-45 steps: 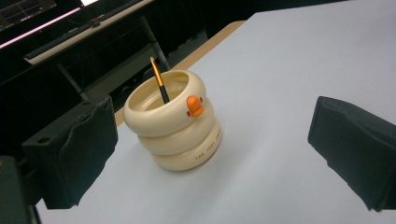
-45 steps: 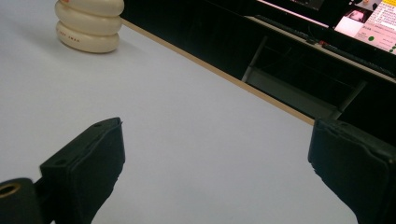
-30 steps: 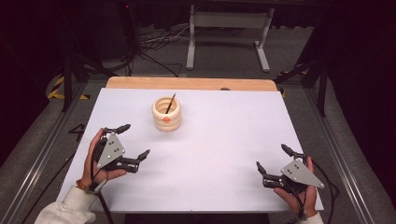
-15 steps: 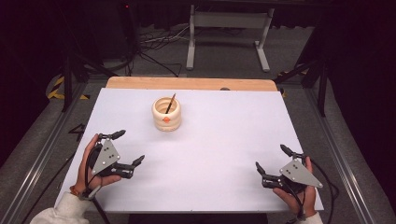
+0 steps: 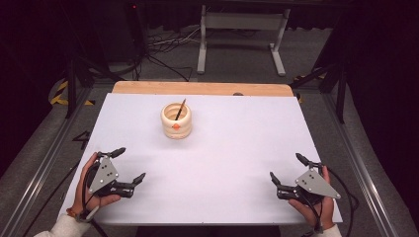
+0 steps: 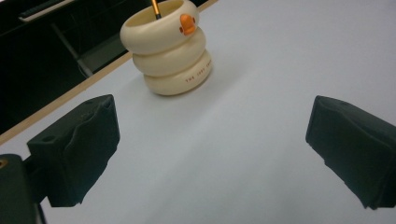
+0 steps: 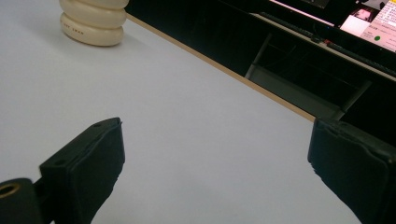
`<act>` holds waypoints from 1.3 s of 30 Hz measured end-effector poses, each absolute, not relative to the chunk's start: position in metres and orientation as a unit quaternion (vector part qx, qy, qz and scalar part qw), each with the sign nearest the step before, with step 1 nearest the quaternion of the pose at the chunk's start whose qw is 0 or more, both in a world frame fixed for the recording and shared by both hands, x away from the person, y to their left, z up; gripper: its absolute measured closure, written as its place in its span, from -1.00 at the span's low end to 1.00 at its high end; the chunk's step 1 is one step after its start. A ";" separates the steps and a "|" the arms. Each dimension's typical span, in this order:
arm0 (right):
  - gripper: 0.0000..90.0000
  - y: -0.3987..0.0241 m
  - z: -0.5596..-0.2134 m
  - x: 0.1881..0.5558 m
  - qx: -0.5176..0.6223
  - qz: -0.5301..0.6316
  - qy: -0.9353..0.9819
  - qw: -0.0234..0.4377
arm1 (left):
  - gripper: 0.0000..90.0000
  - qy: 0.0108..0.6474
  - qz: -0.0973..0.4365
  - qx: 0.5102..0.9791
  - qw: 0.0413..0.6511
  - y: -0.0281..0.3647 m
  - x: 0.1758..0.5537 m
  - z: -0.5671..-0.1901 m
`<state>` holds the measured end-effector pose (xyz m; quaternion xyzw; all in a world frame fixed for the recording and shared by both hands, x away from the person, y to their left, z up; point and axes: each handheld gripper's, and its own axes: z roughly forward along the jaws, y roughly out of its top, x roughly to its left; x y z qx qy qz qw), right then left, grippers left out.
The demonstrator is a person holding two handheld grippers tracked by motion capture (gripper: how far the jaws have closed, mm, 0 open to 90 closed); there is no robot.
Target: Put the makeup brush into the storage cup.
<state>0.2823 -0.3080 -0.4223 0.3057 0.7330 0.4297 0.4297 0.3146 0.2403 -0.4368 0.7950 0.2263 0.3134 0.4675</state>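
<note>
Toward the far-left part of the white table (image 5: 237, 148) stands a cream, ring-stacked duck-faced holder (image 5: 176, 121), upright, with a thin dark stick, possibly a pen or brush, (image 5: 180, 109) leaning out of its mouth toward the far right. Left gripper (image 5: 127, 168) rests near the table's near-left edge, jaws spread wide and empty; the holder lies ahead of it and slightly to its right, framed between its jaws in the left gripper view. Right gripper (image 5: 289, 169) sits at the near-right edge, jaws likewise spread and empty, well apart from the holder. Judged by position, the left hand is nearer; any reach would run forward along the table toward the holder.
</note>
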 end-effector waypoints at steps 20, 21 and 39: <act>-0.89 -0.308 -0.423 0.282 0.306 0.432 0.736 0.422 | -0.91 0.273 0.294 0.773 0.491 0.259 0.304 -0.452; -0.89 -0.307 -0.423 0.282 0.305 0.431 0.736 0.424 | -0.91 0.274 0.293 0.771 0.495 0.260 0.303 -0.452; -0.89 -0.307 -0.423 0.282 0.302 0.436 0.736 0.421 | -0.89 0.280 0.293 0.769 0.494 0.261 0.302 -0.450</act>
